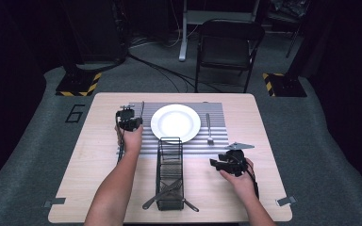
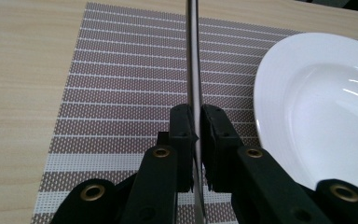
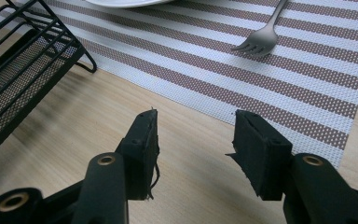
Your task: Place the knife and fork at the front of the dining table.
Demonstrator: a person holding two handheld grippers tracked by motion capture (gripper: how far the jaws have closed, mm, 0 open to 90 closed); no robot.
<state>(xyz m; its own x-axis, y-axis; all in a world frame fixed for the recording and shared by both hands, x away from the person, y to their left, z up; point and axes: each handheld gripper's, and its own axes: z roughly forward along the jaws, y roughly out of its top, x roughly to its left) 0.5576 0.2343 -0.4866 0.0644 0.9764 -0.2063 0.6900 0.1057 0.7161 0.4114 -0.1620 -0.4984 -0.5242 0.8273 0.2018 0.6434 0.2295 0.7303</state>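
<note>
Your left gripper (image 2: 194,140) clamps a knife (image 2: 193,60) over the striped placemat (image 1: 217,141), just left of the white plate (image 1: 175,122).

The thin metal blade runs straight up between the closed pads, standing on edge above the mat's left part, toward the table's (image 1: 94,155) far-left area. Your right gripper (image 3: 193,149) hovers near the table's right edge, its jaws apart with nothing between them, above bare wood just short of the mat's near edge. A fork (image 1: 209,128) lies on the mat right of the plate. A black wire basket (image 1: 169,172) sits at the table's near-middle, holding more cutlery.
</note>
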